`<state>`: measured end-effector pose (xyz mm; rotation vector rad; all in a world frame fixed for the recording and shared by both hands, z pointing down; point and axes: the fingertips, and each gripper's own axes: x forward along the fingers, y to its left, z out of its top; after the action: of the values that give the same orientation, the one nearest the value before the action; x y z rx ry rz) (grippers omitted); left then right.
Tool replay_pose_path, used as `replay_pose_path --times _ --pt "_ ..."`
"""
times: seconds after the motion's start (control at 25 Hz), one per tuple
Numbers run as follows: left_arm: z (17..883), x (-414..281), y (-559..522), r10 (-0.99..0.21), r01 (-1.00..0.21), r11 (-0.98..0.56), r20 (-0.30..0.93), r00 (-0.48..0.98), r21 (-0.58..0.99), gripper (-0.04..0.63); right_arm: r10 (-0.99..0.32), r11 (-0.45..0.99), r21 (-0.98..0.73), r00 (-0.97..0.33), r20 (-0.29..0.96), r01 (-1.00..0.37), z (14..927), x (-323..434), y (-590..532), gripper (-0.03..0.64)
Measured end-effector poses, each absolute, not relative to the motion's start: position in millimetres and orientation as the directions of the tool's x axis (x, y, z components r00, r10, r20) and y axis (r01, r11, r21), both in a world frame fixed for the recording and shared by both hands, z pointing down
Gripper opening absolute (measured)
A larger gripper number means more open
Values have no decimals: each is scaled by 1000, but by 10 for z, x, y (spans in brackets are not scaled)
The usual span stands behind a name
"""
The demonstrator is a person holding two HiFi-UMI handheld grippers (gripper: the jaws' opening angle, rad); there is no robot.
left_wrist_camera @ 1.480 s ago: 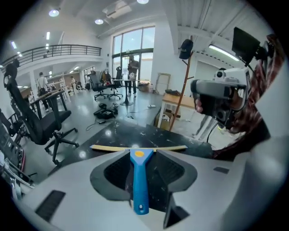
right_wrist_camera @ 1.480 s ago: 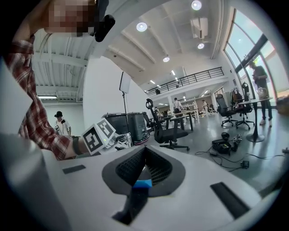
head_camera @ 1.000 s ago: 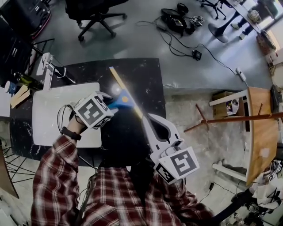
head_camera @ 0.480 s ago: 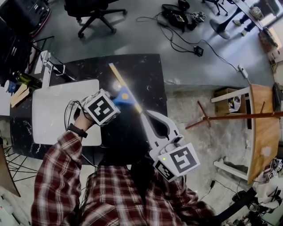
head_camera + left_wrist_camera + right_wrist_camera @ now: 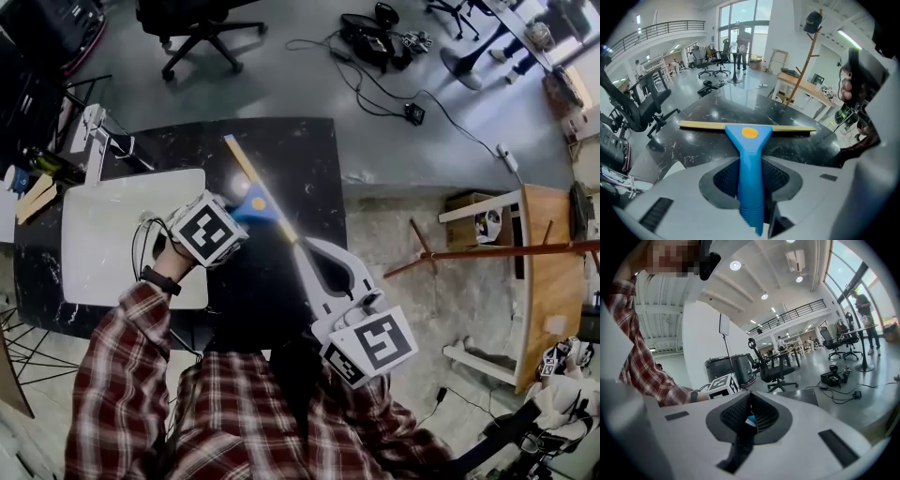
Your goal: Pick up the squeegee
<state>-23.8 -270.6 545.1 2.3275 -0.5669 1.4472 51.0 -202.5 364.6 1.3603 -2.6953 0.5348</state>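
Observation:
The squeegee [image 5: 255,202] has a blue handle and a long yellow blade, and it lies on the black marble table [image 5: 305,159]. My left gripper [image 5: 242,214] points steeply down over it. In the left gripper view the blue handle [image 5: 750,154] runs straight between the jaws of the left gripper [image 5: 751,163]. They are closing around it, and a dark gap still shows beside the right jaw. My right gripper [image 5: 309,247] hovers near the blade's near end, shut and empty. In its own view the right gripper [image 5: 749,397] shows a closed slit.
A white board [image 5: 112,234] lies on the table's left part, with small items [image 5: 37,192] beyond it. An office chair [image 5: 197,28] and cables [image 5: 394,56] are on the floor behind. A wooden side table [image 5: 548,272] and a coat stand [image 5: 497,251] stand to the right.
The left gripper has stayed over the squeegee's handle with only a slight shift. The squeegee and the right gripper have not moved.

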Motion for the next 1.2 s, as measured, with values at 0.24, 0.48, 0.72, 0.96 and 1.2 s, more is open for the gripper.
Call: replay_pose_path --times 0.24,0.48,0.72,0.96,1.2 --pt "5329 -308 -2742 -219 -560 -824 865 452 84 138 -762 550 -263 -605 231 -793 3624 537 -1953 12" --pt "4951 -388 -2873 -366 -635 -770 773 518 60 138 -733 588 -247 -637 240 -770 3602 397 -1877 12" --pt "4309 -528 -2932 -556 -718 -695 601 574 44 138 -704 633 -215 -669 239 -744 3514 245 -1834 12" --pt "3666 -737 -2868 -709 -781 -625 407 576 17 138 -691 661 -189 -687 224 -726 3409 137 -1846 12" --pt "3087 -975 -2623 -818 -835 -542 168 550 93 138 -681 685 -155 -701 211 -712 3309 71 -1873 12"
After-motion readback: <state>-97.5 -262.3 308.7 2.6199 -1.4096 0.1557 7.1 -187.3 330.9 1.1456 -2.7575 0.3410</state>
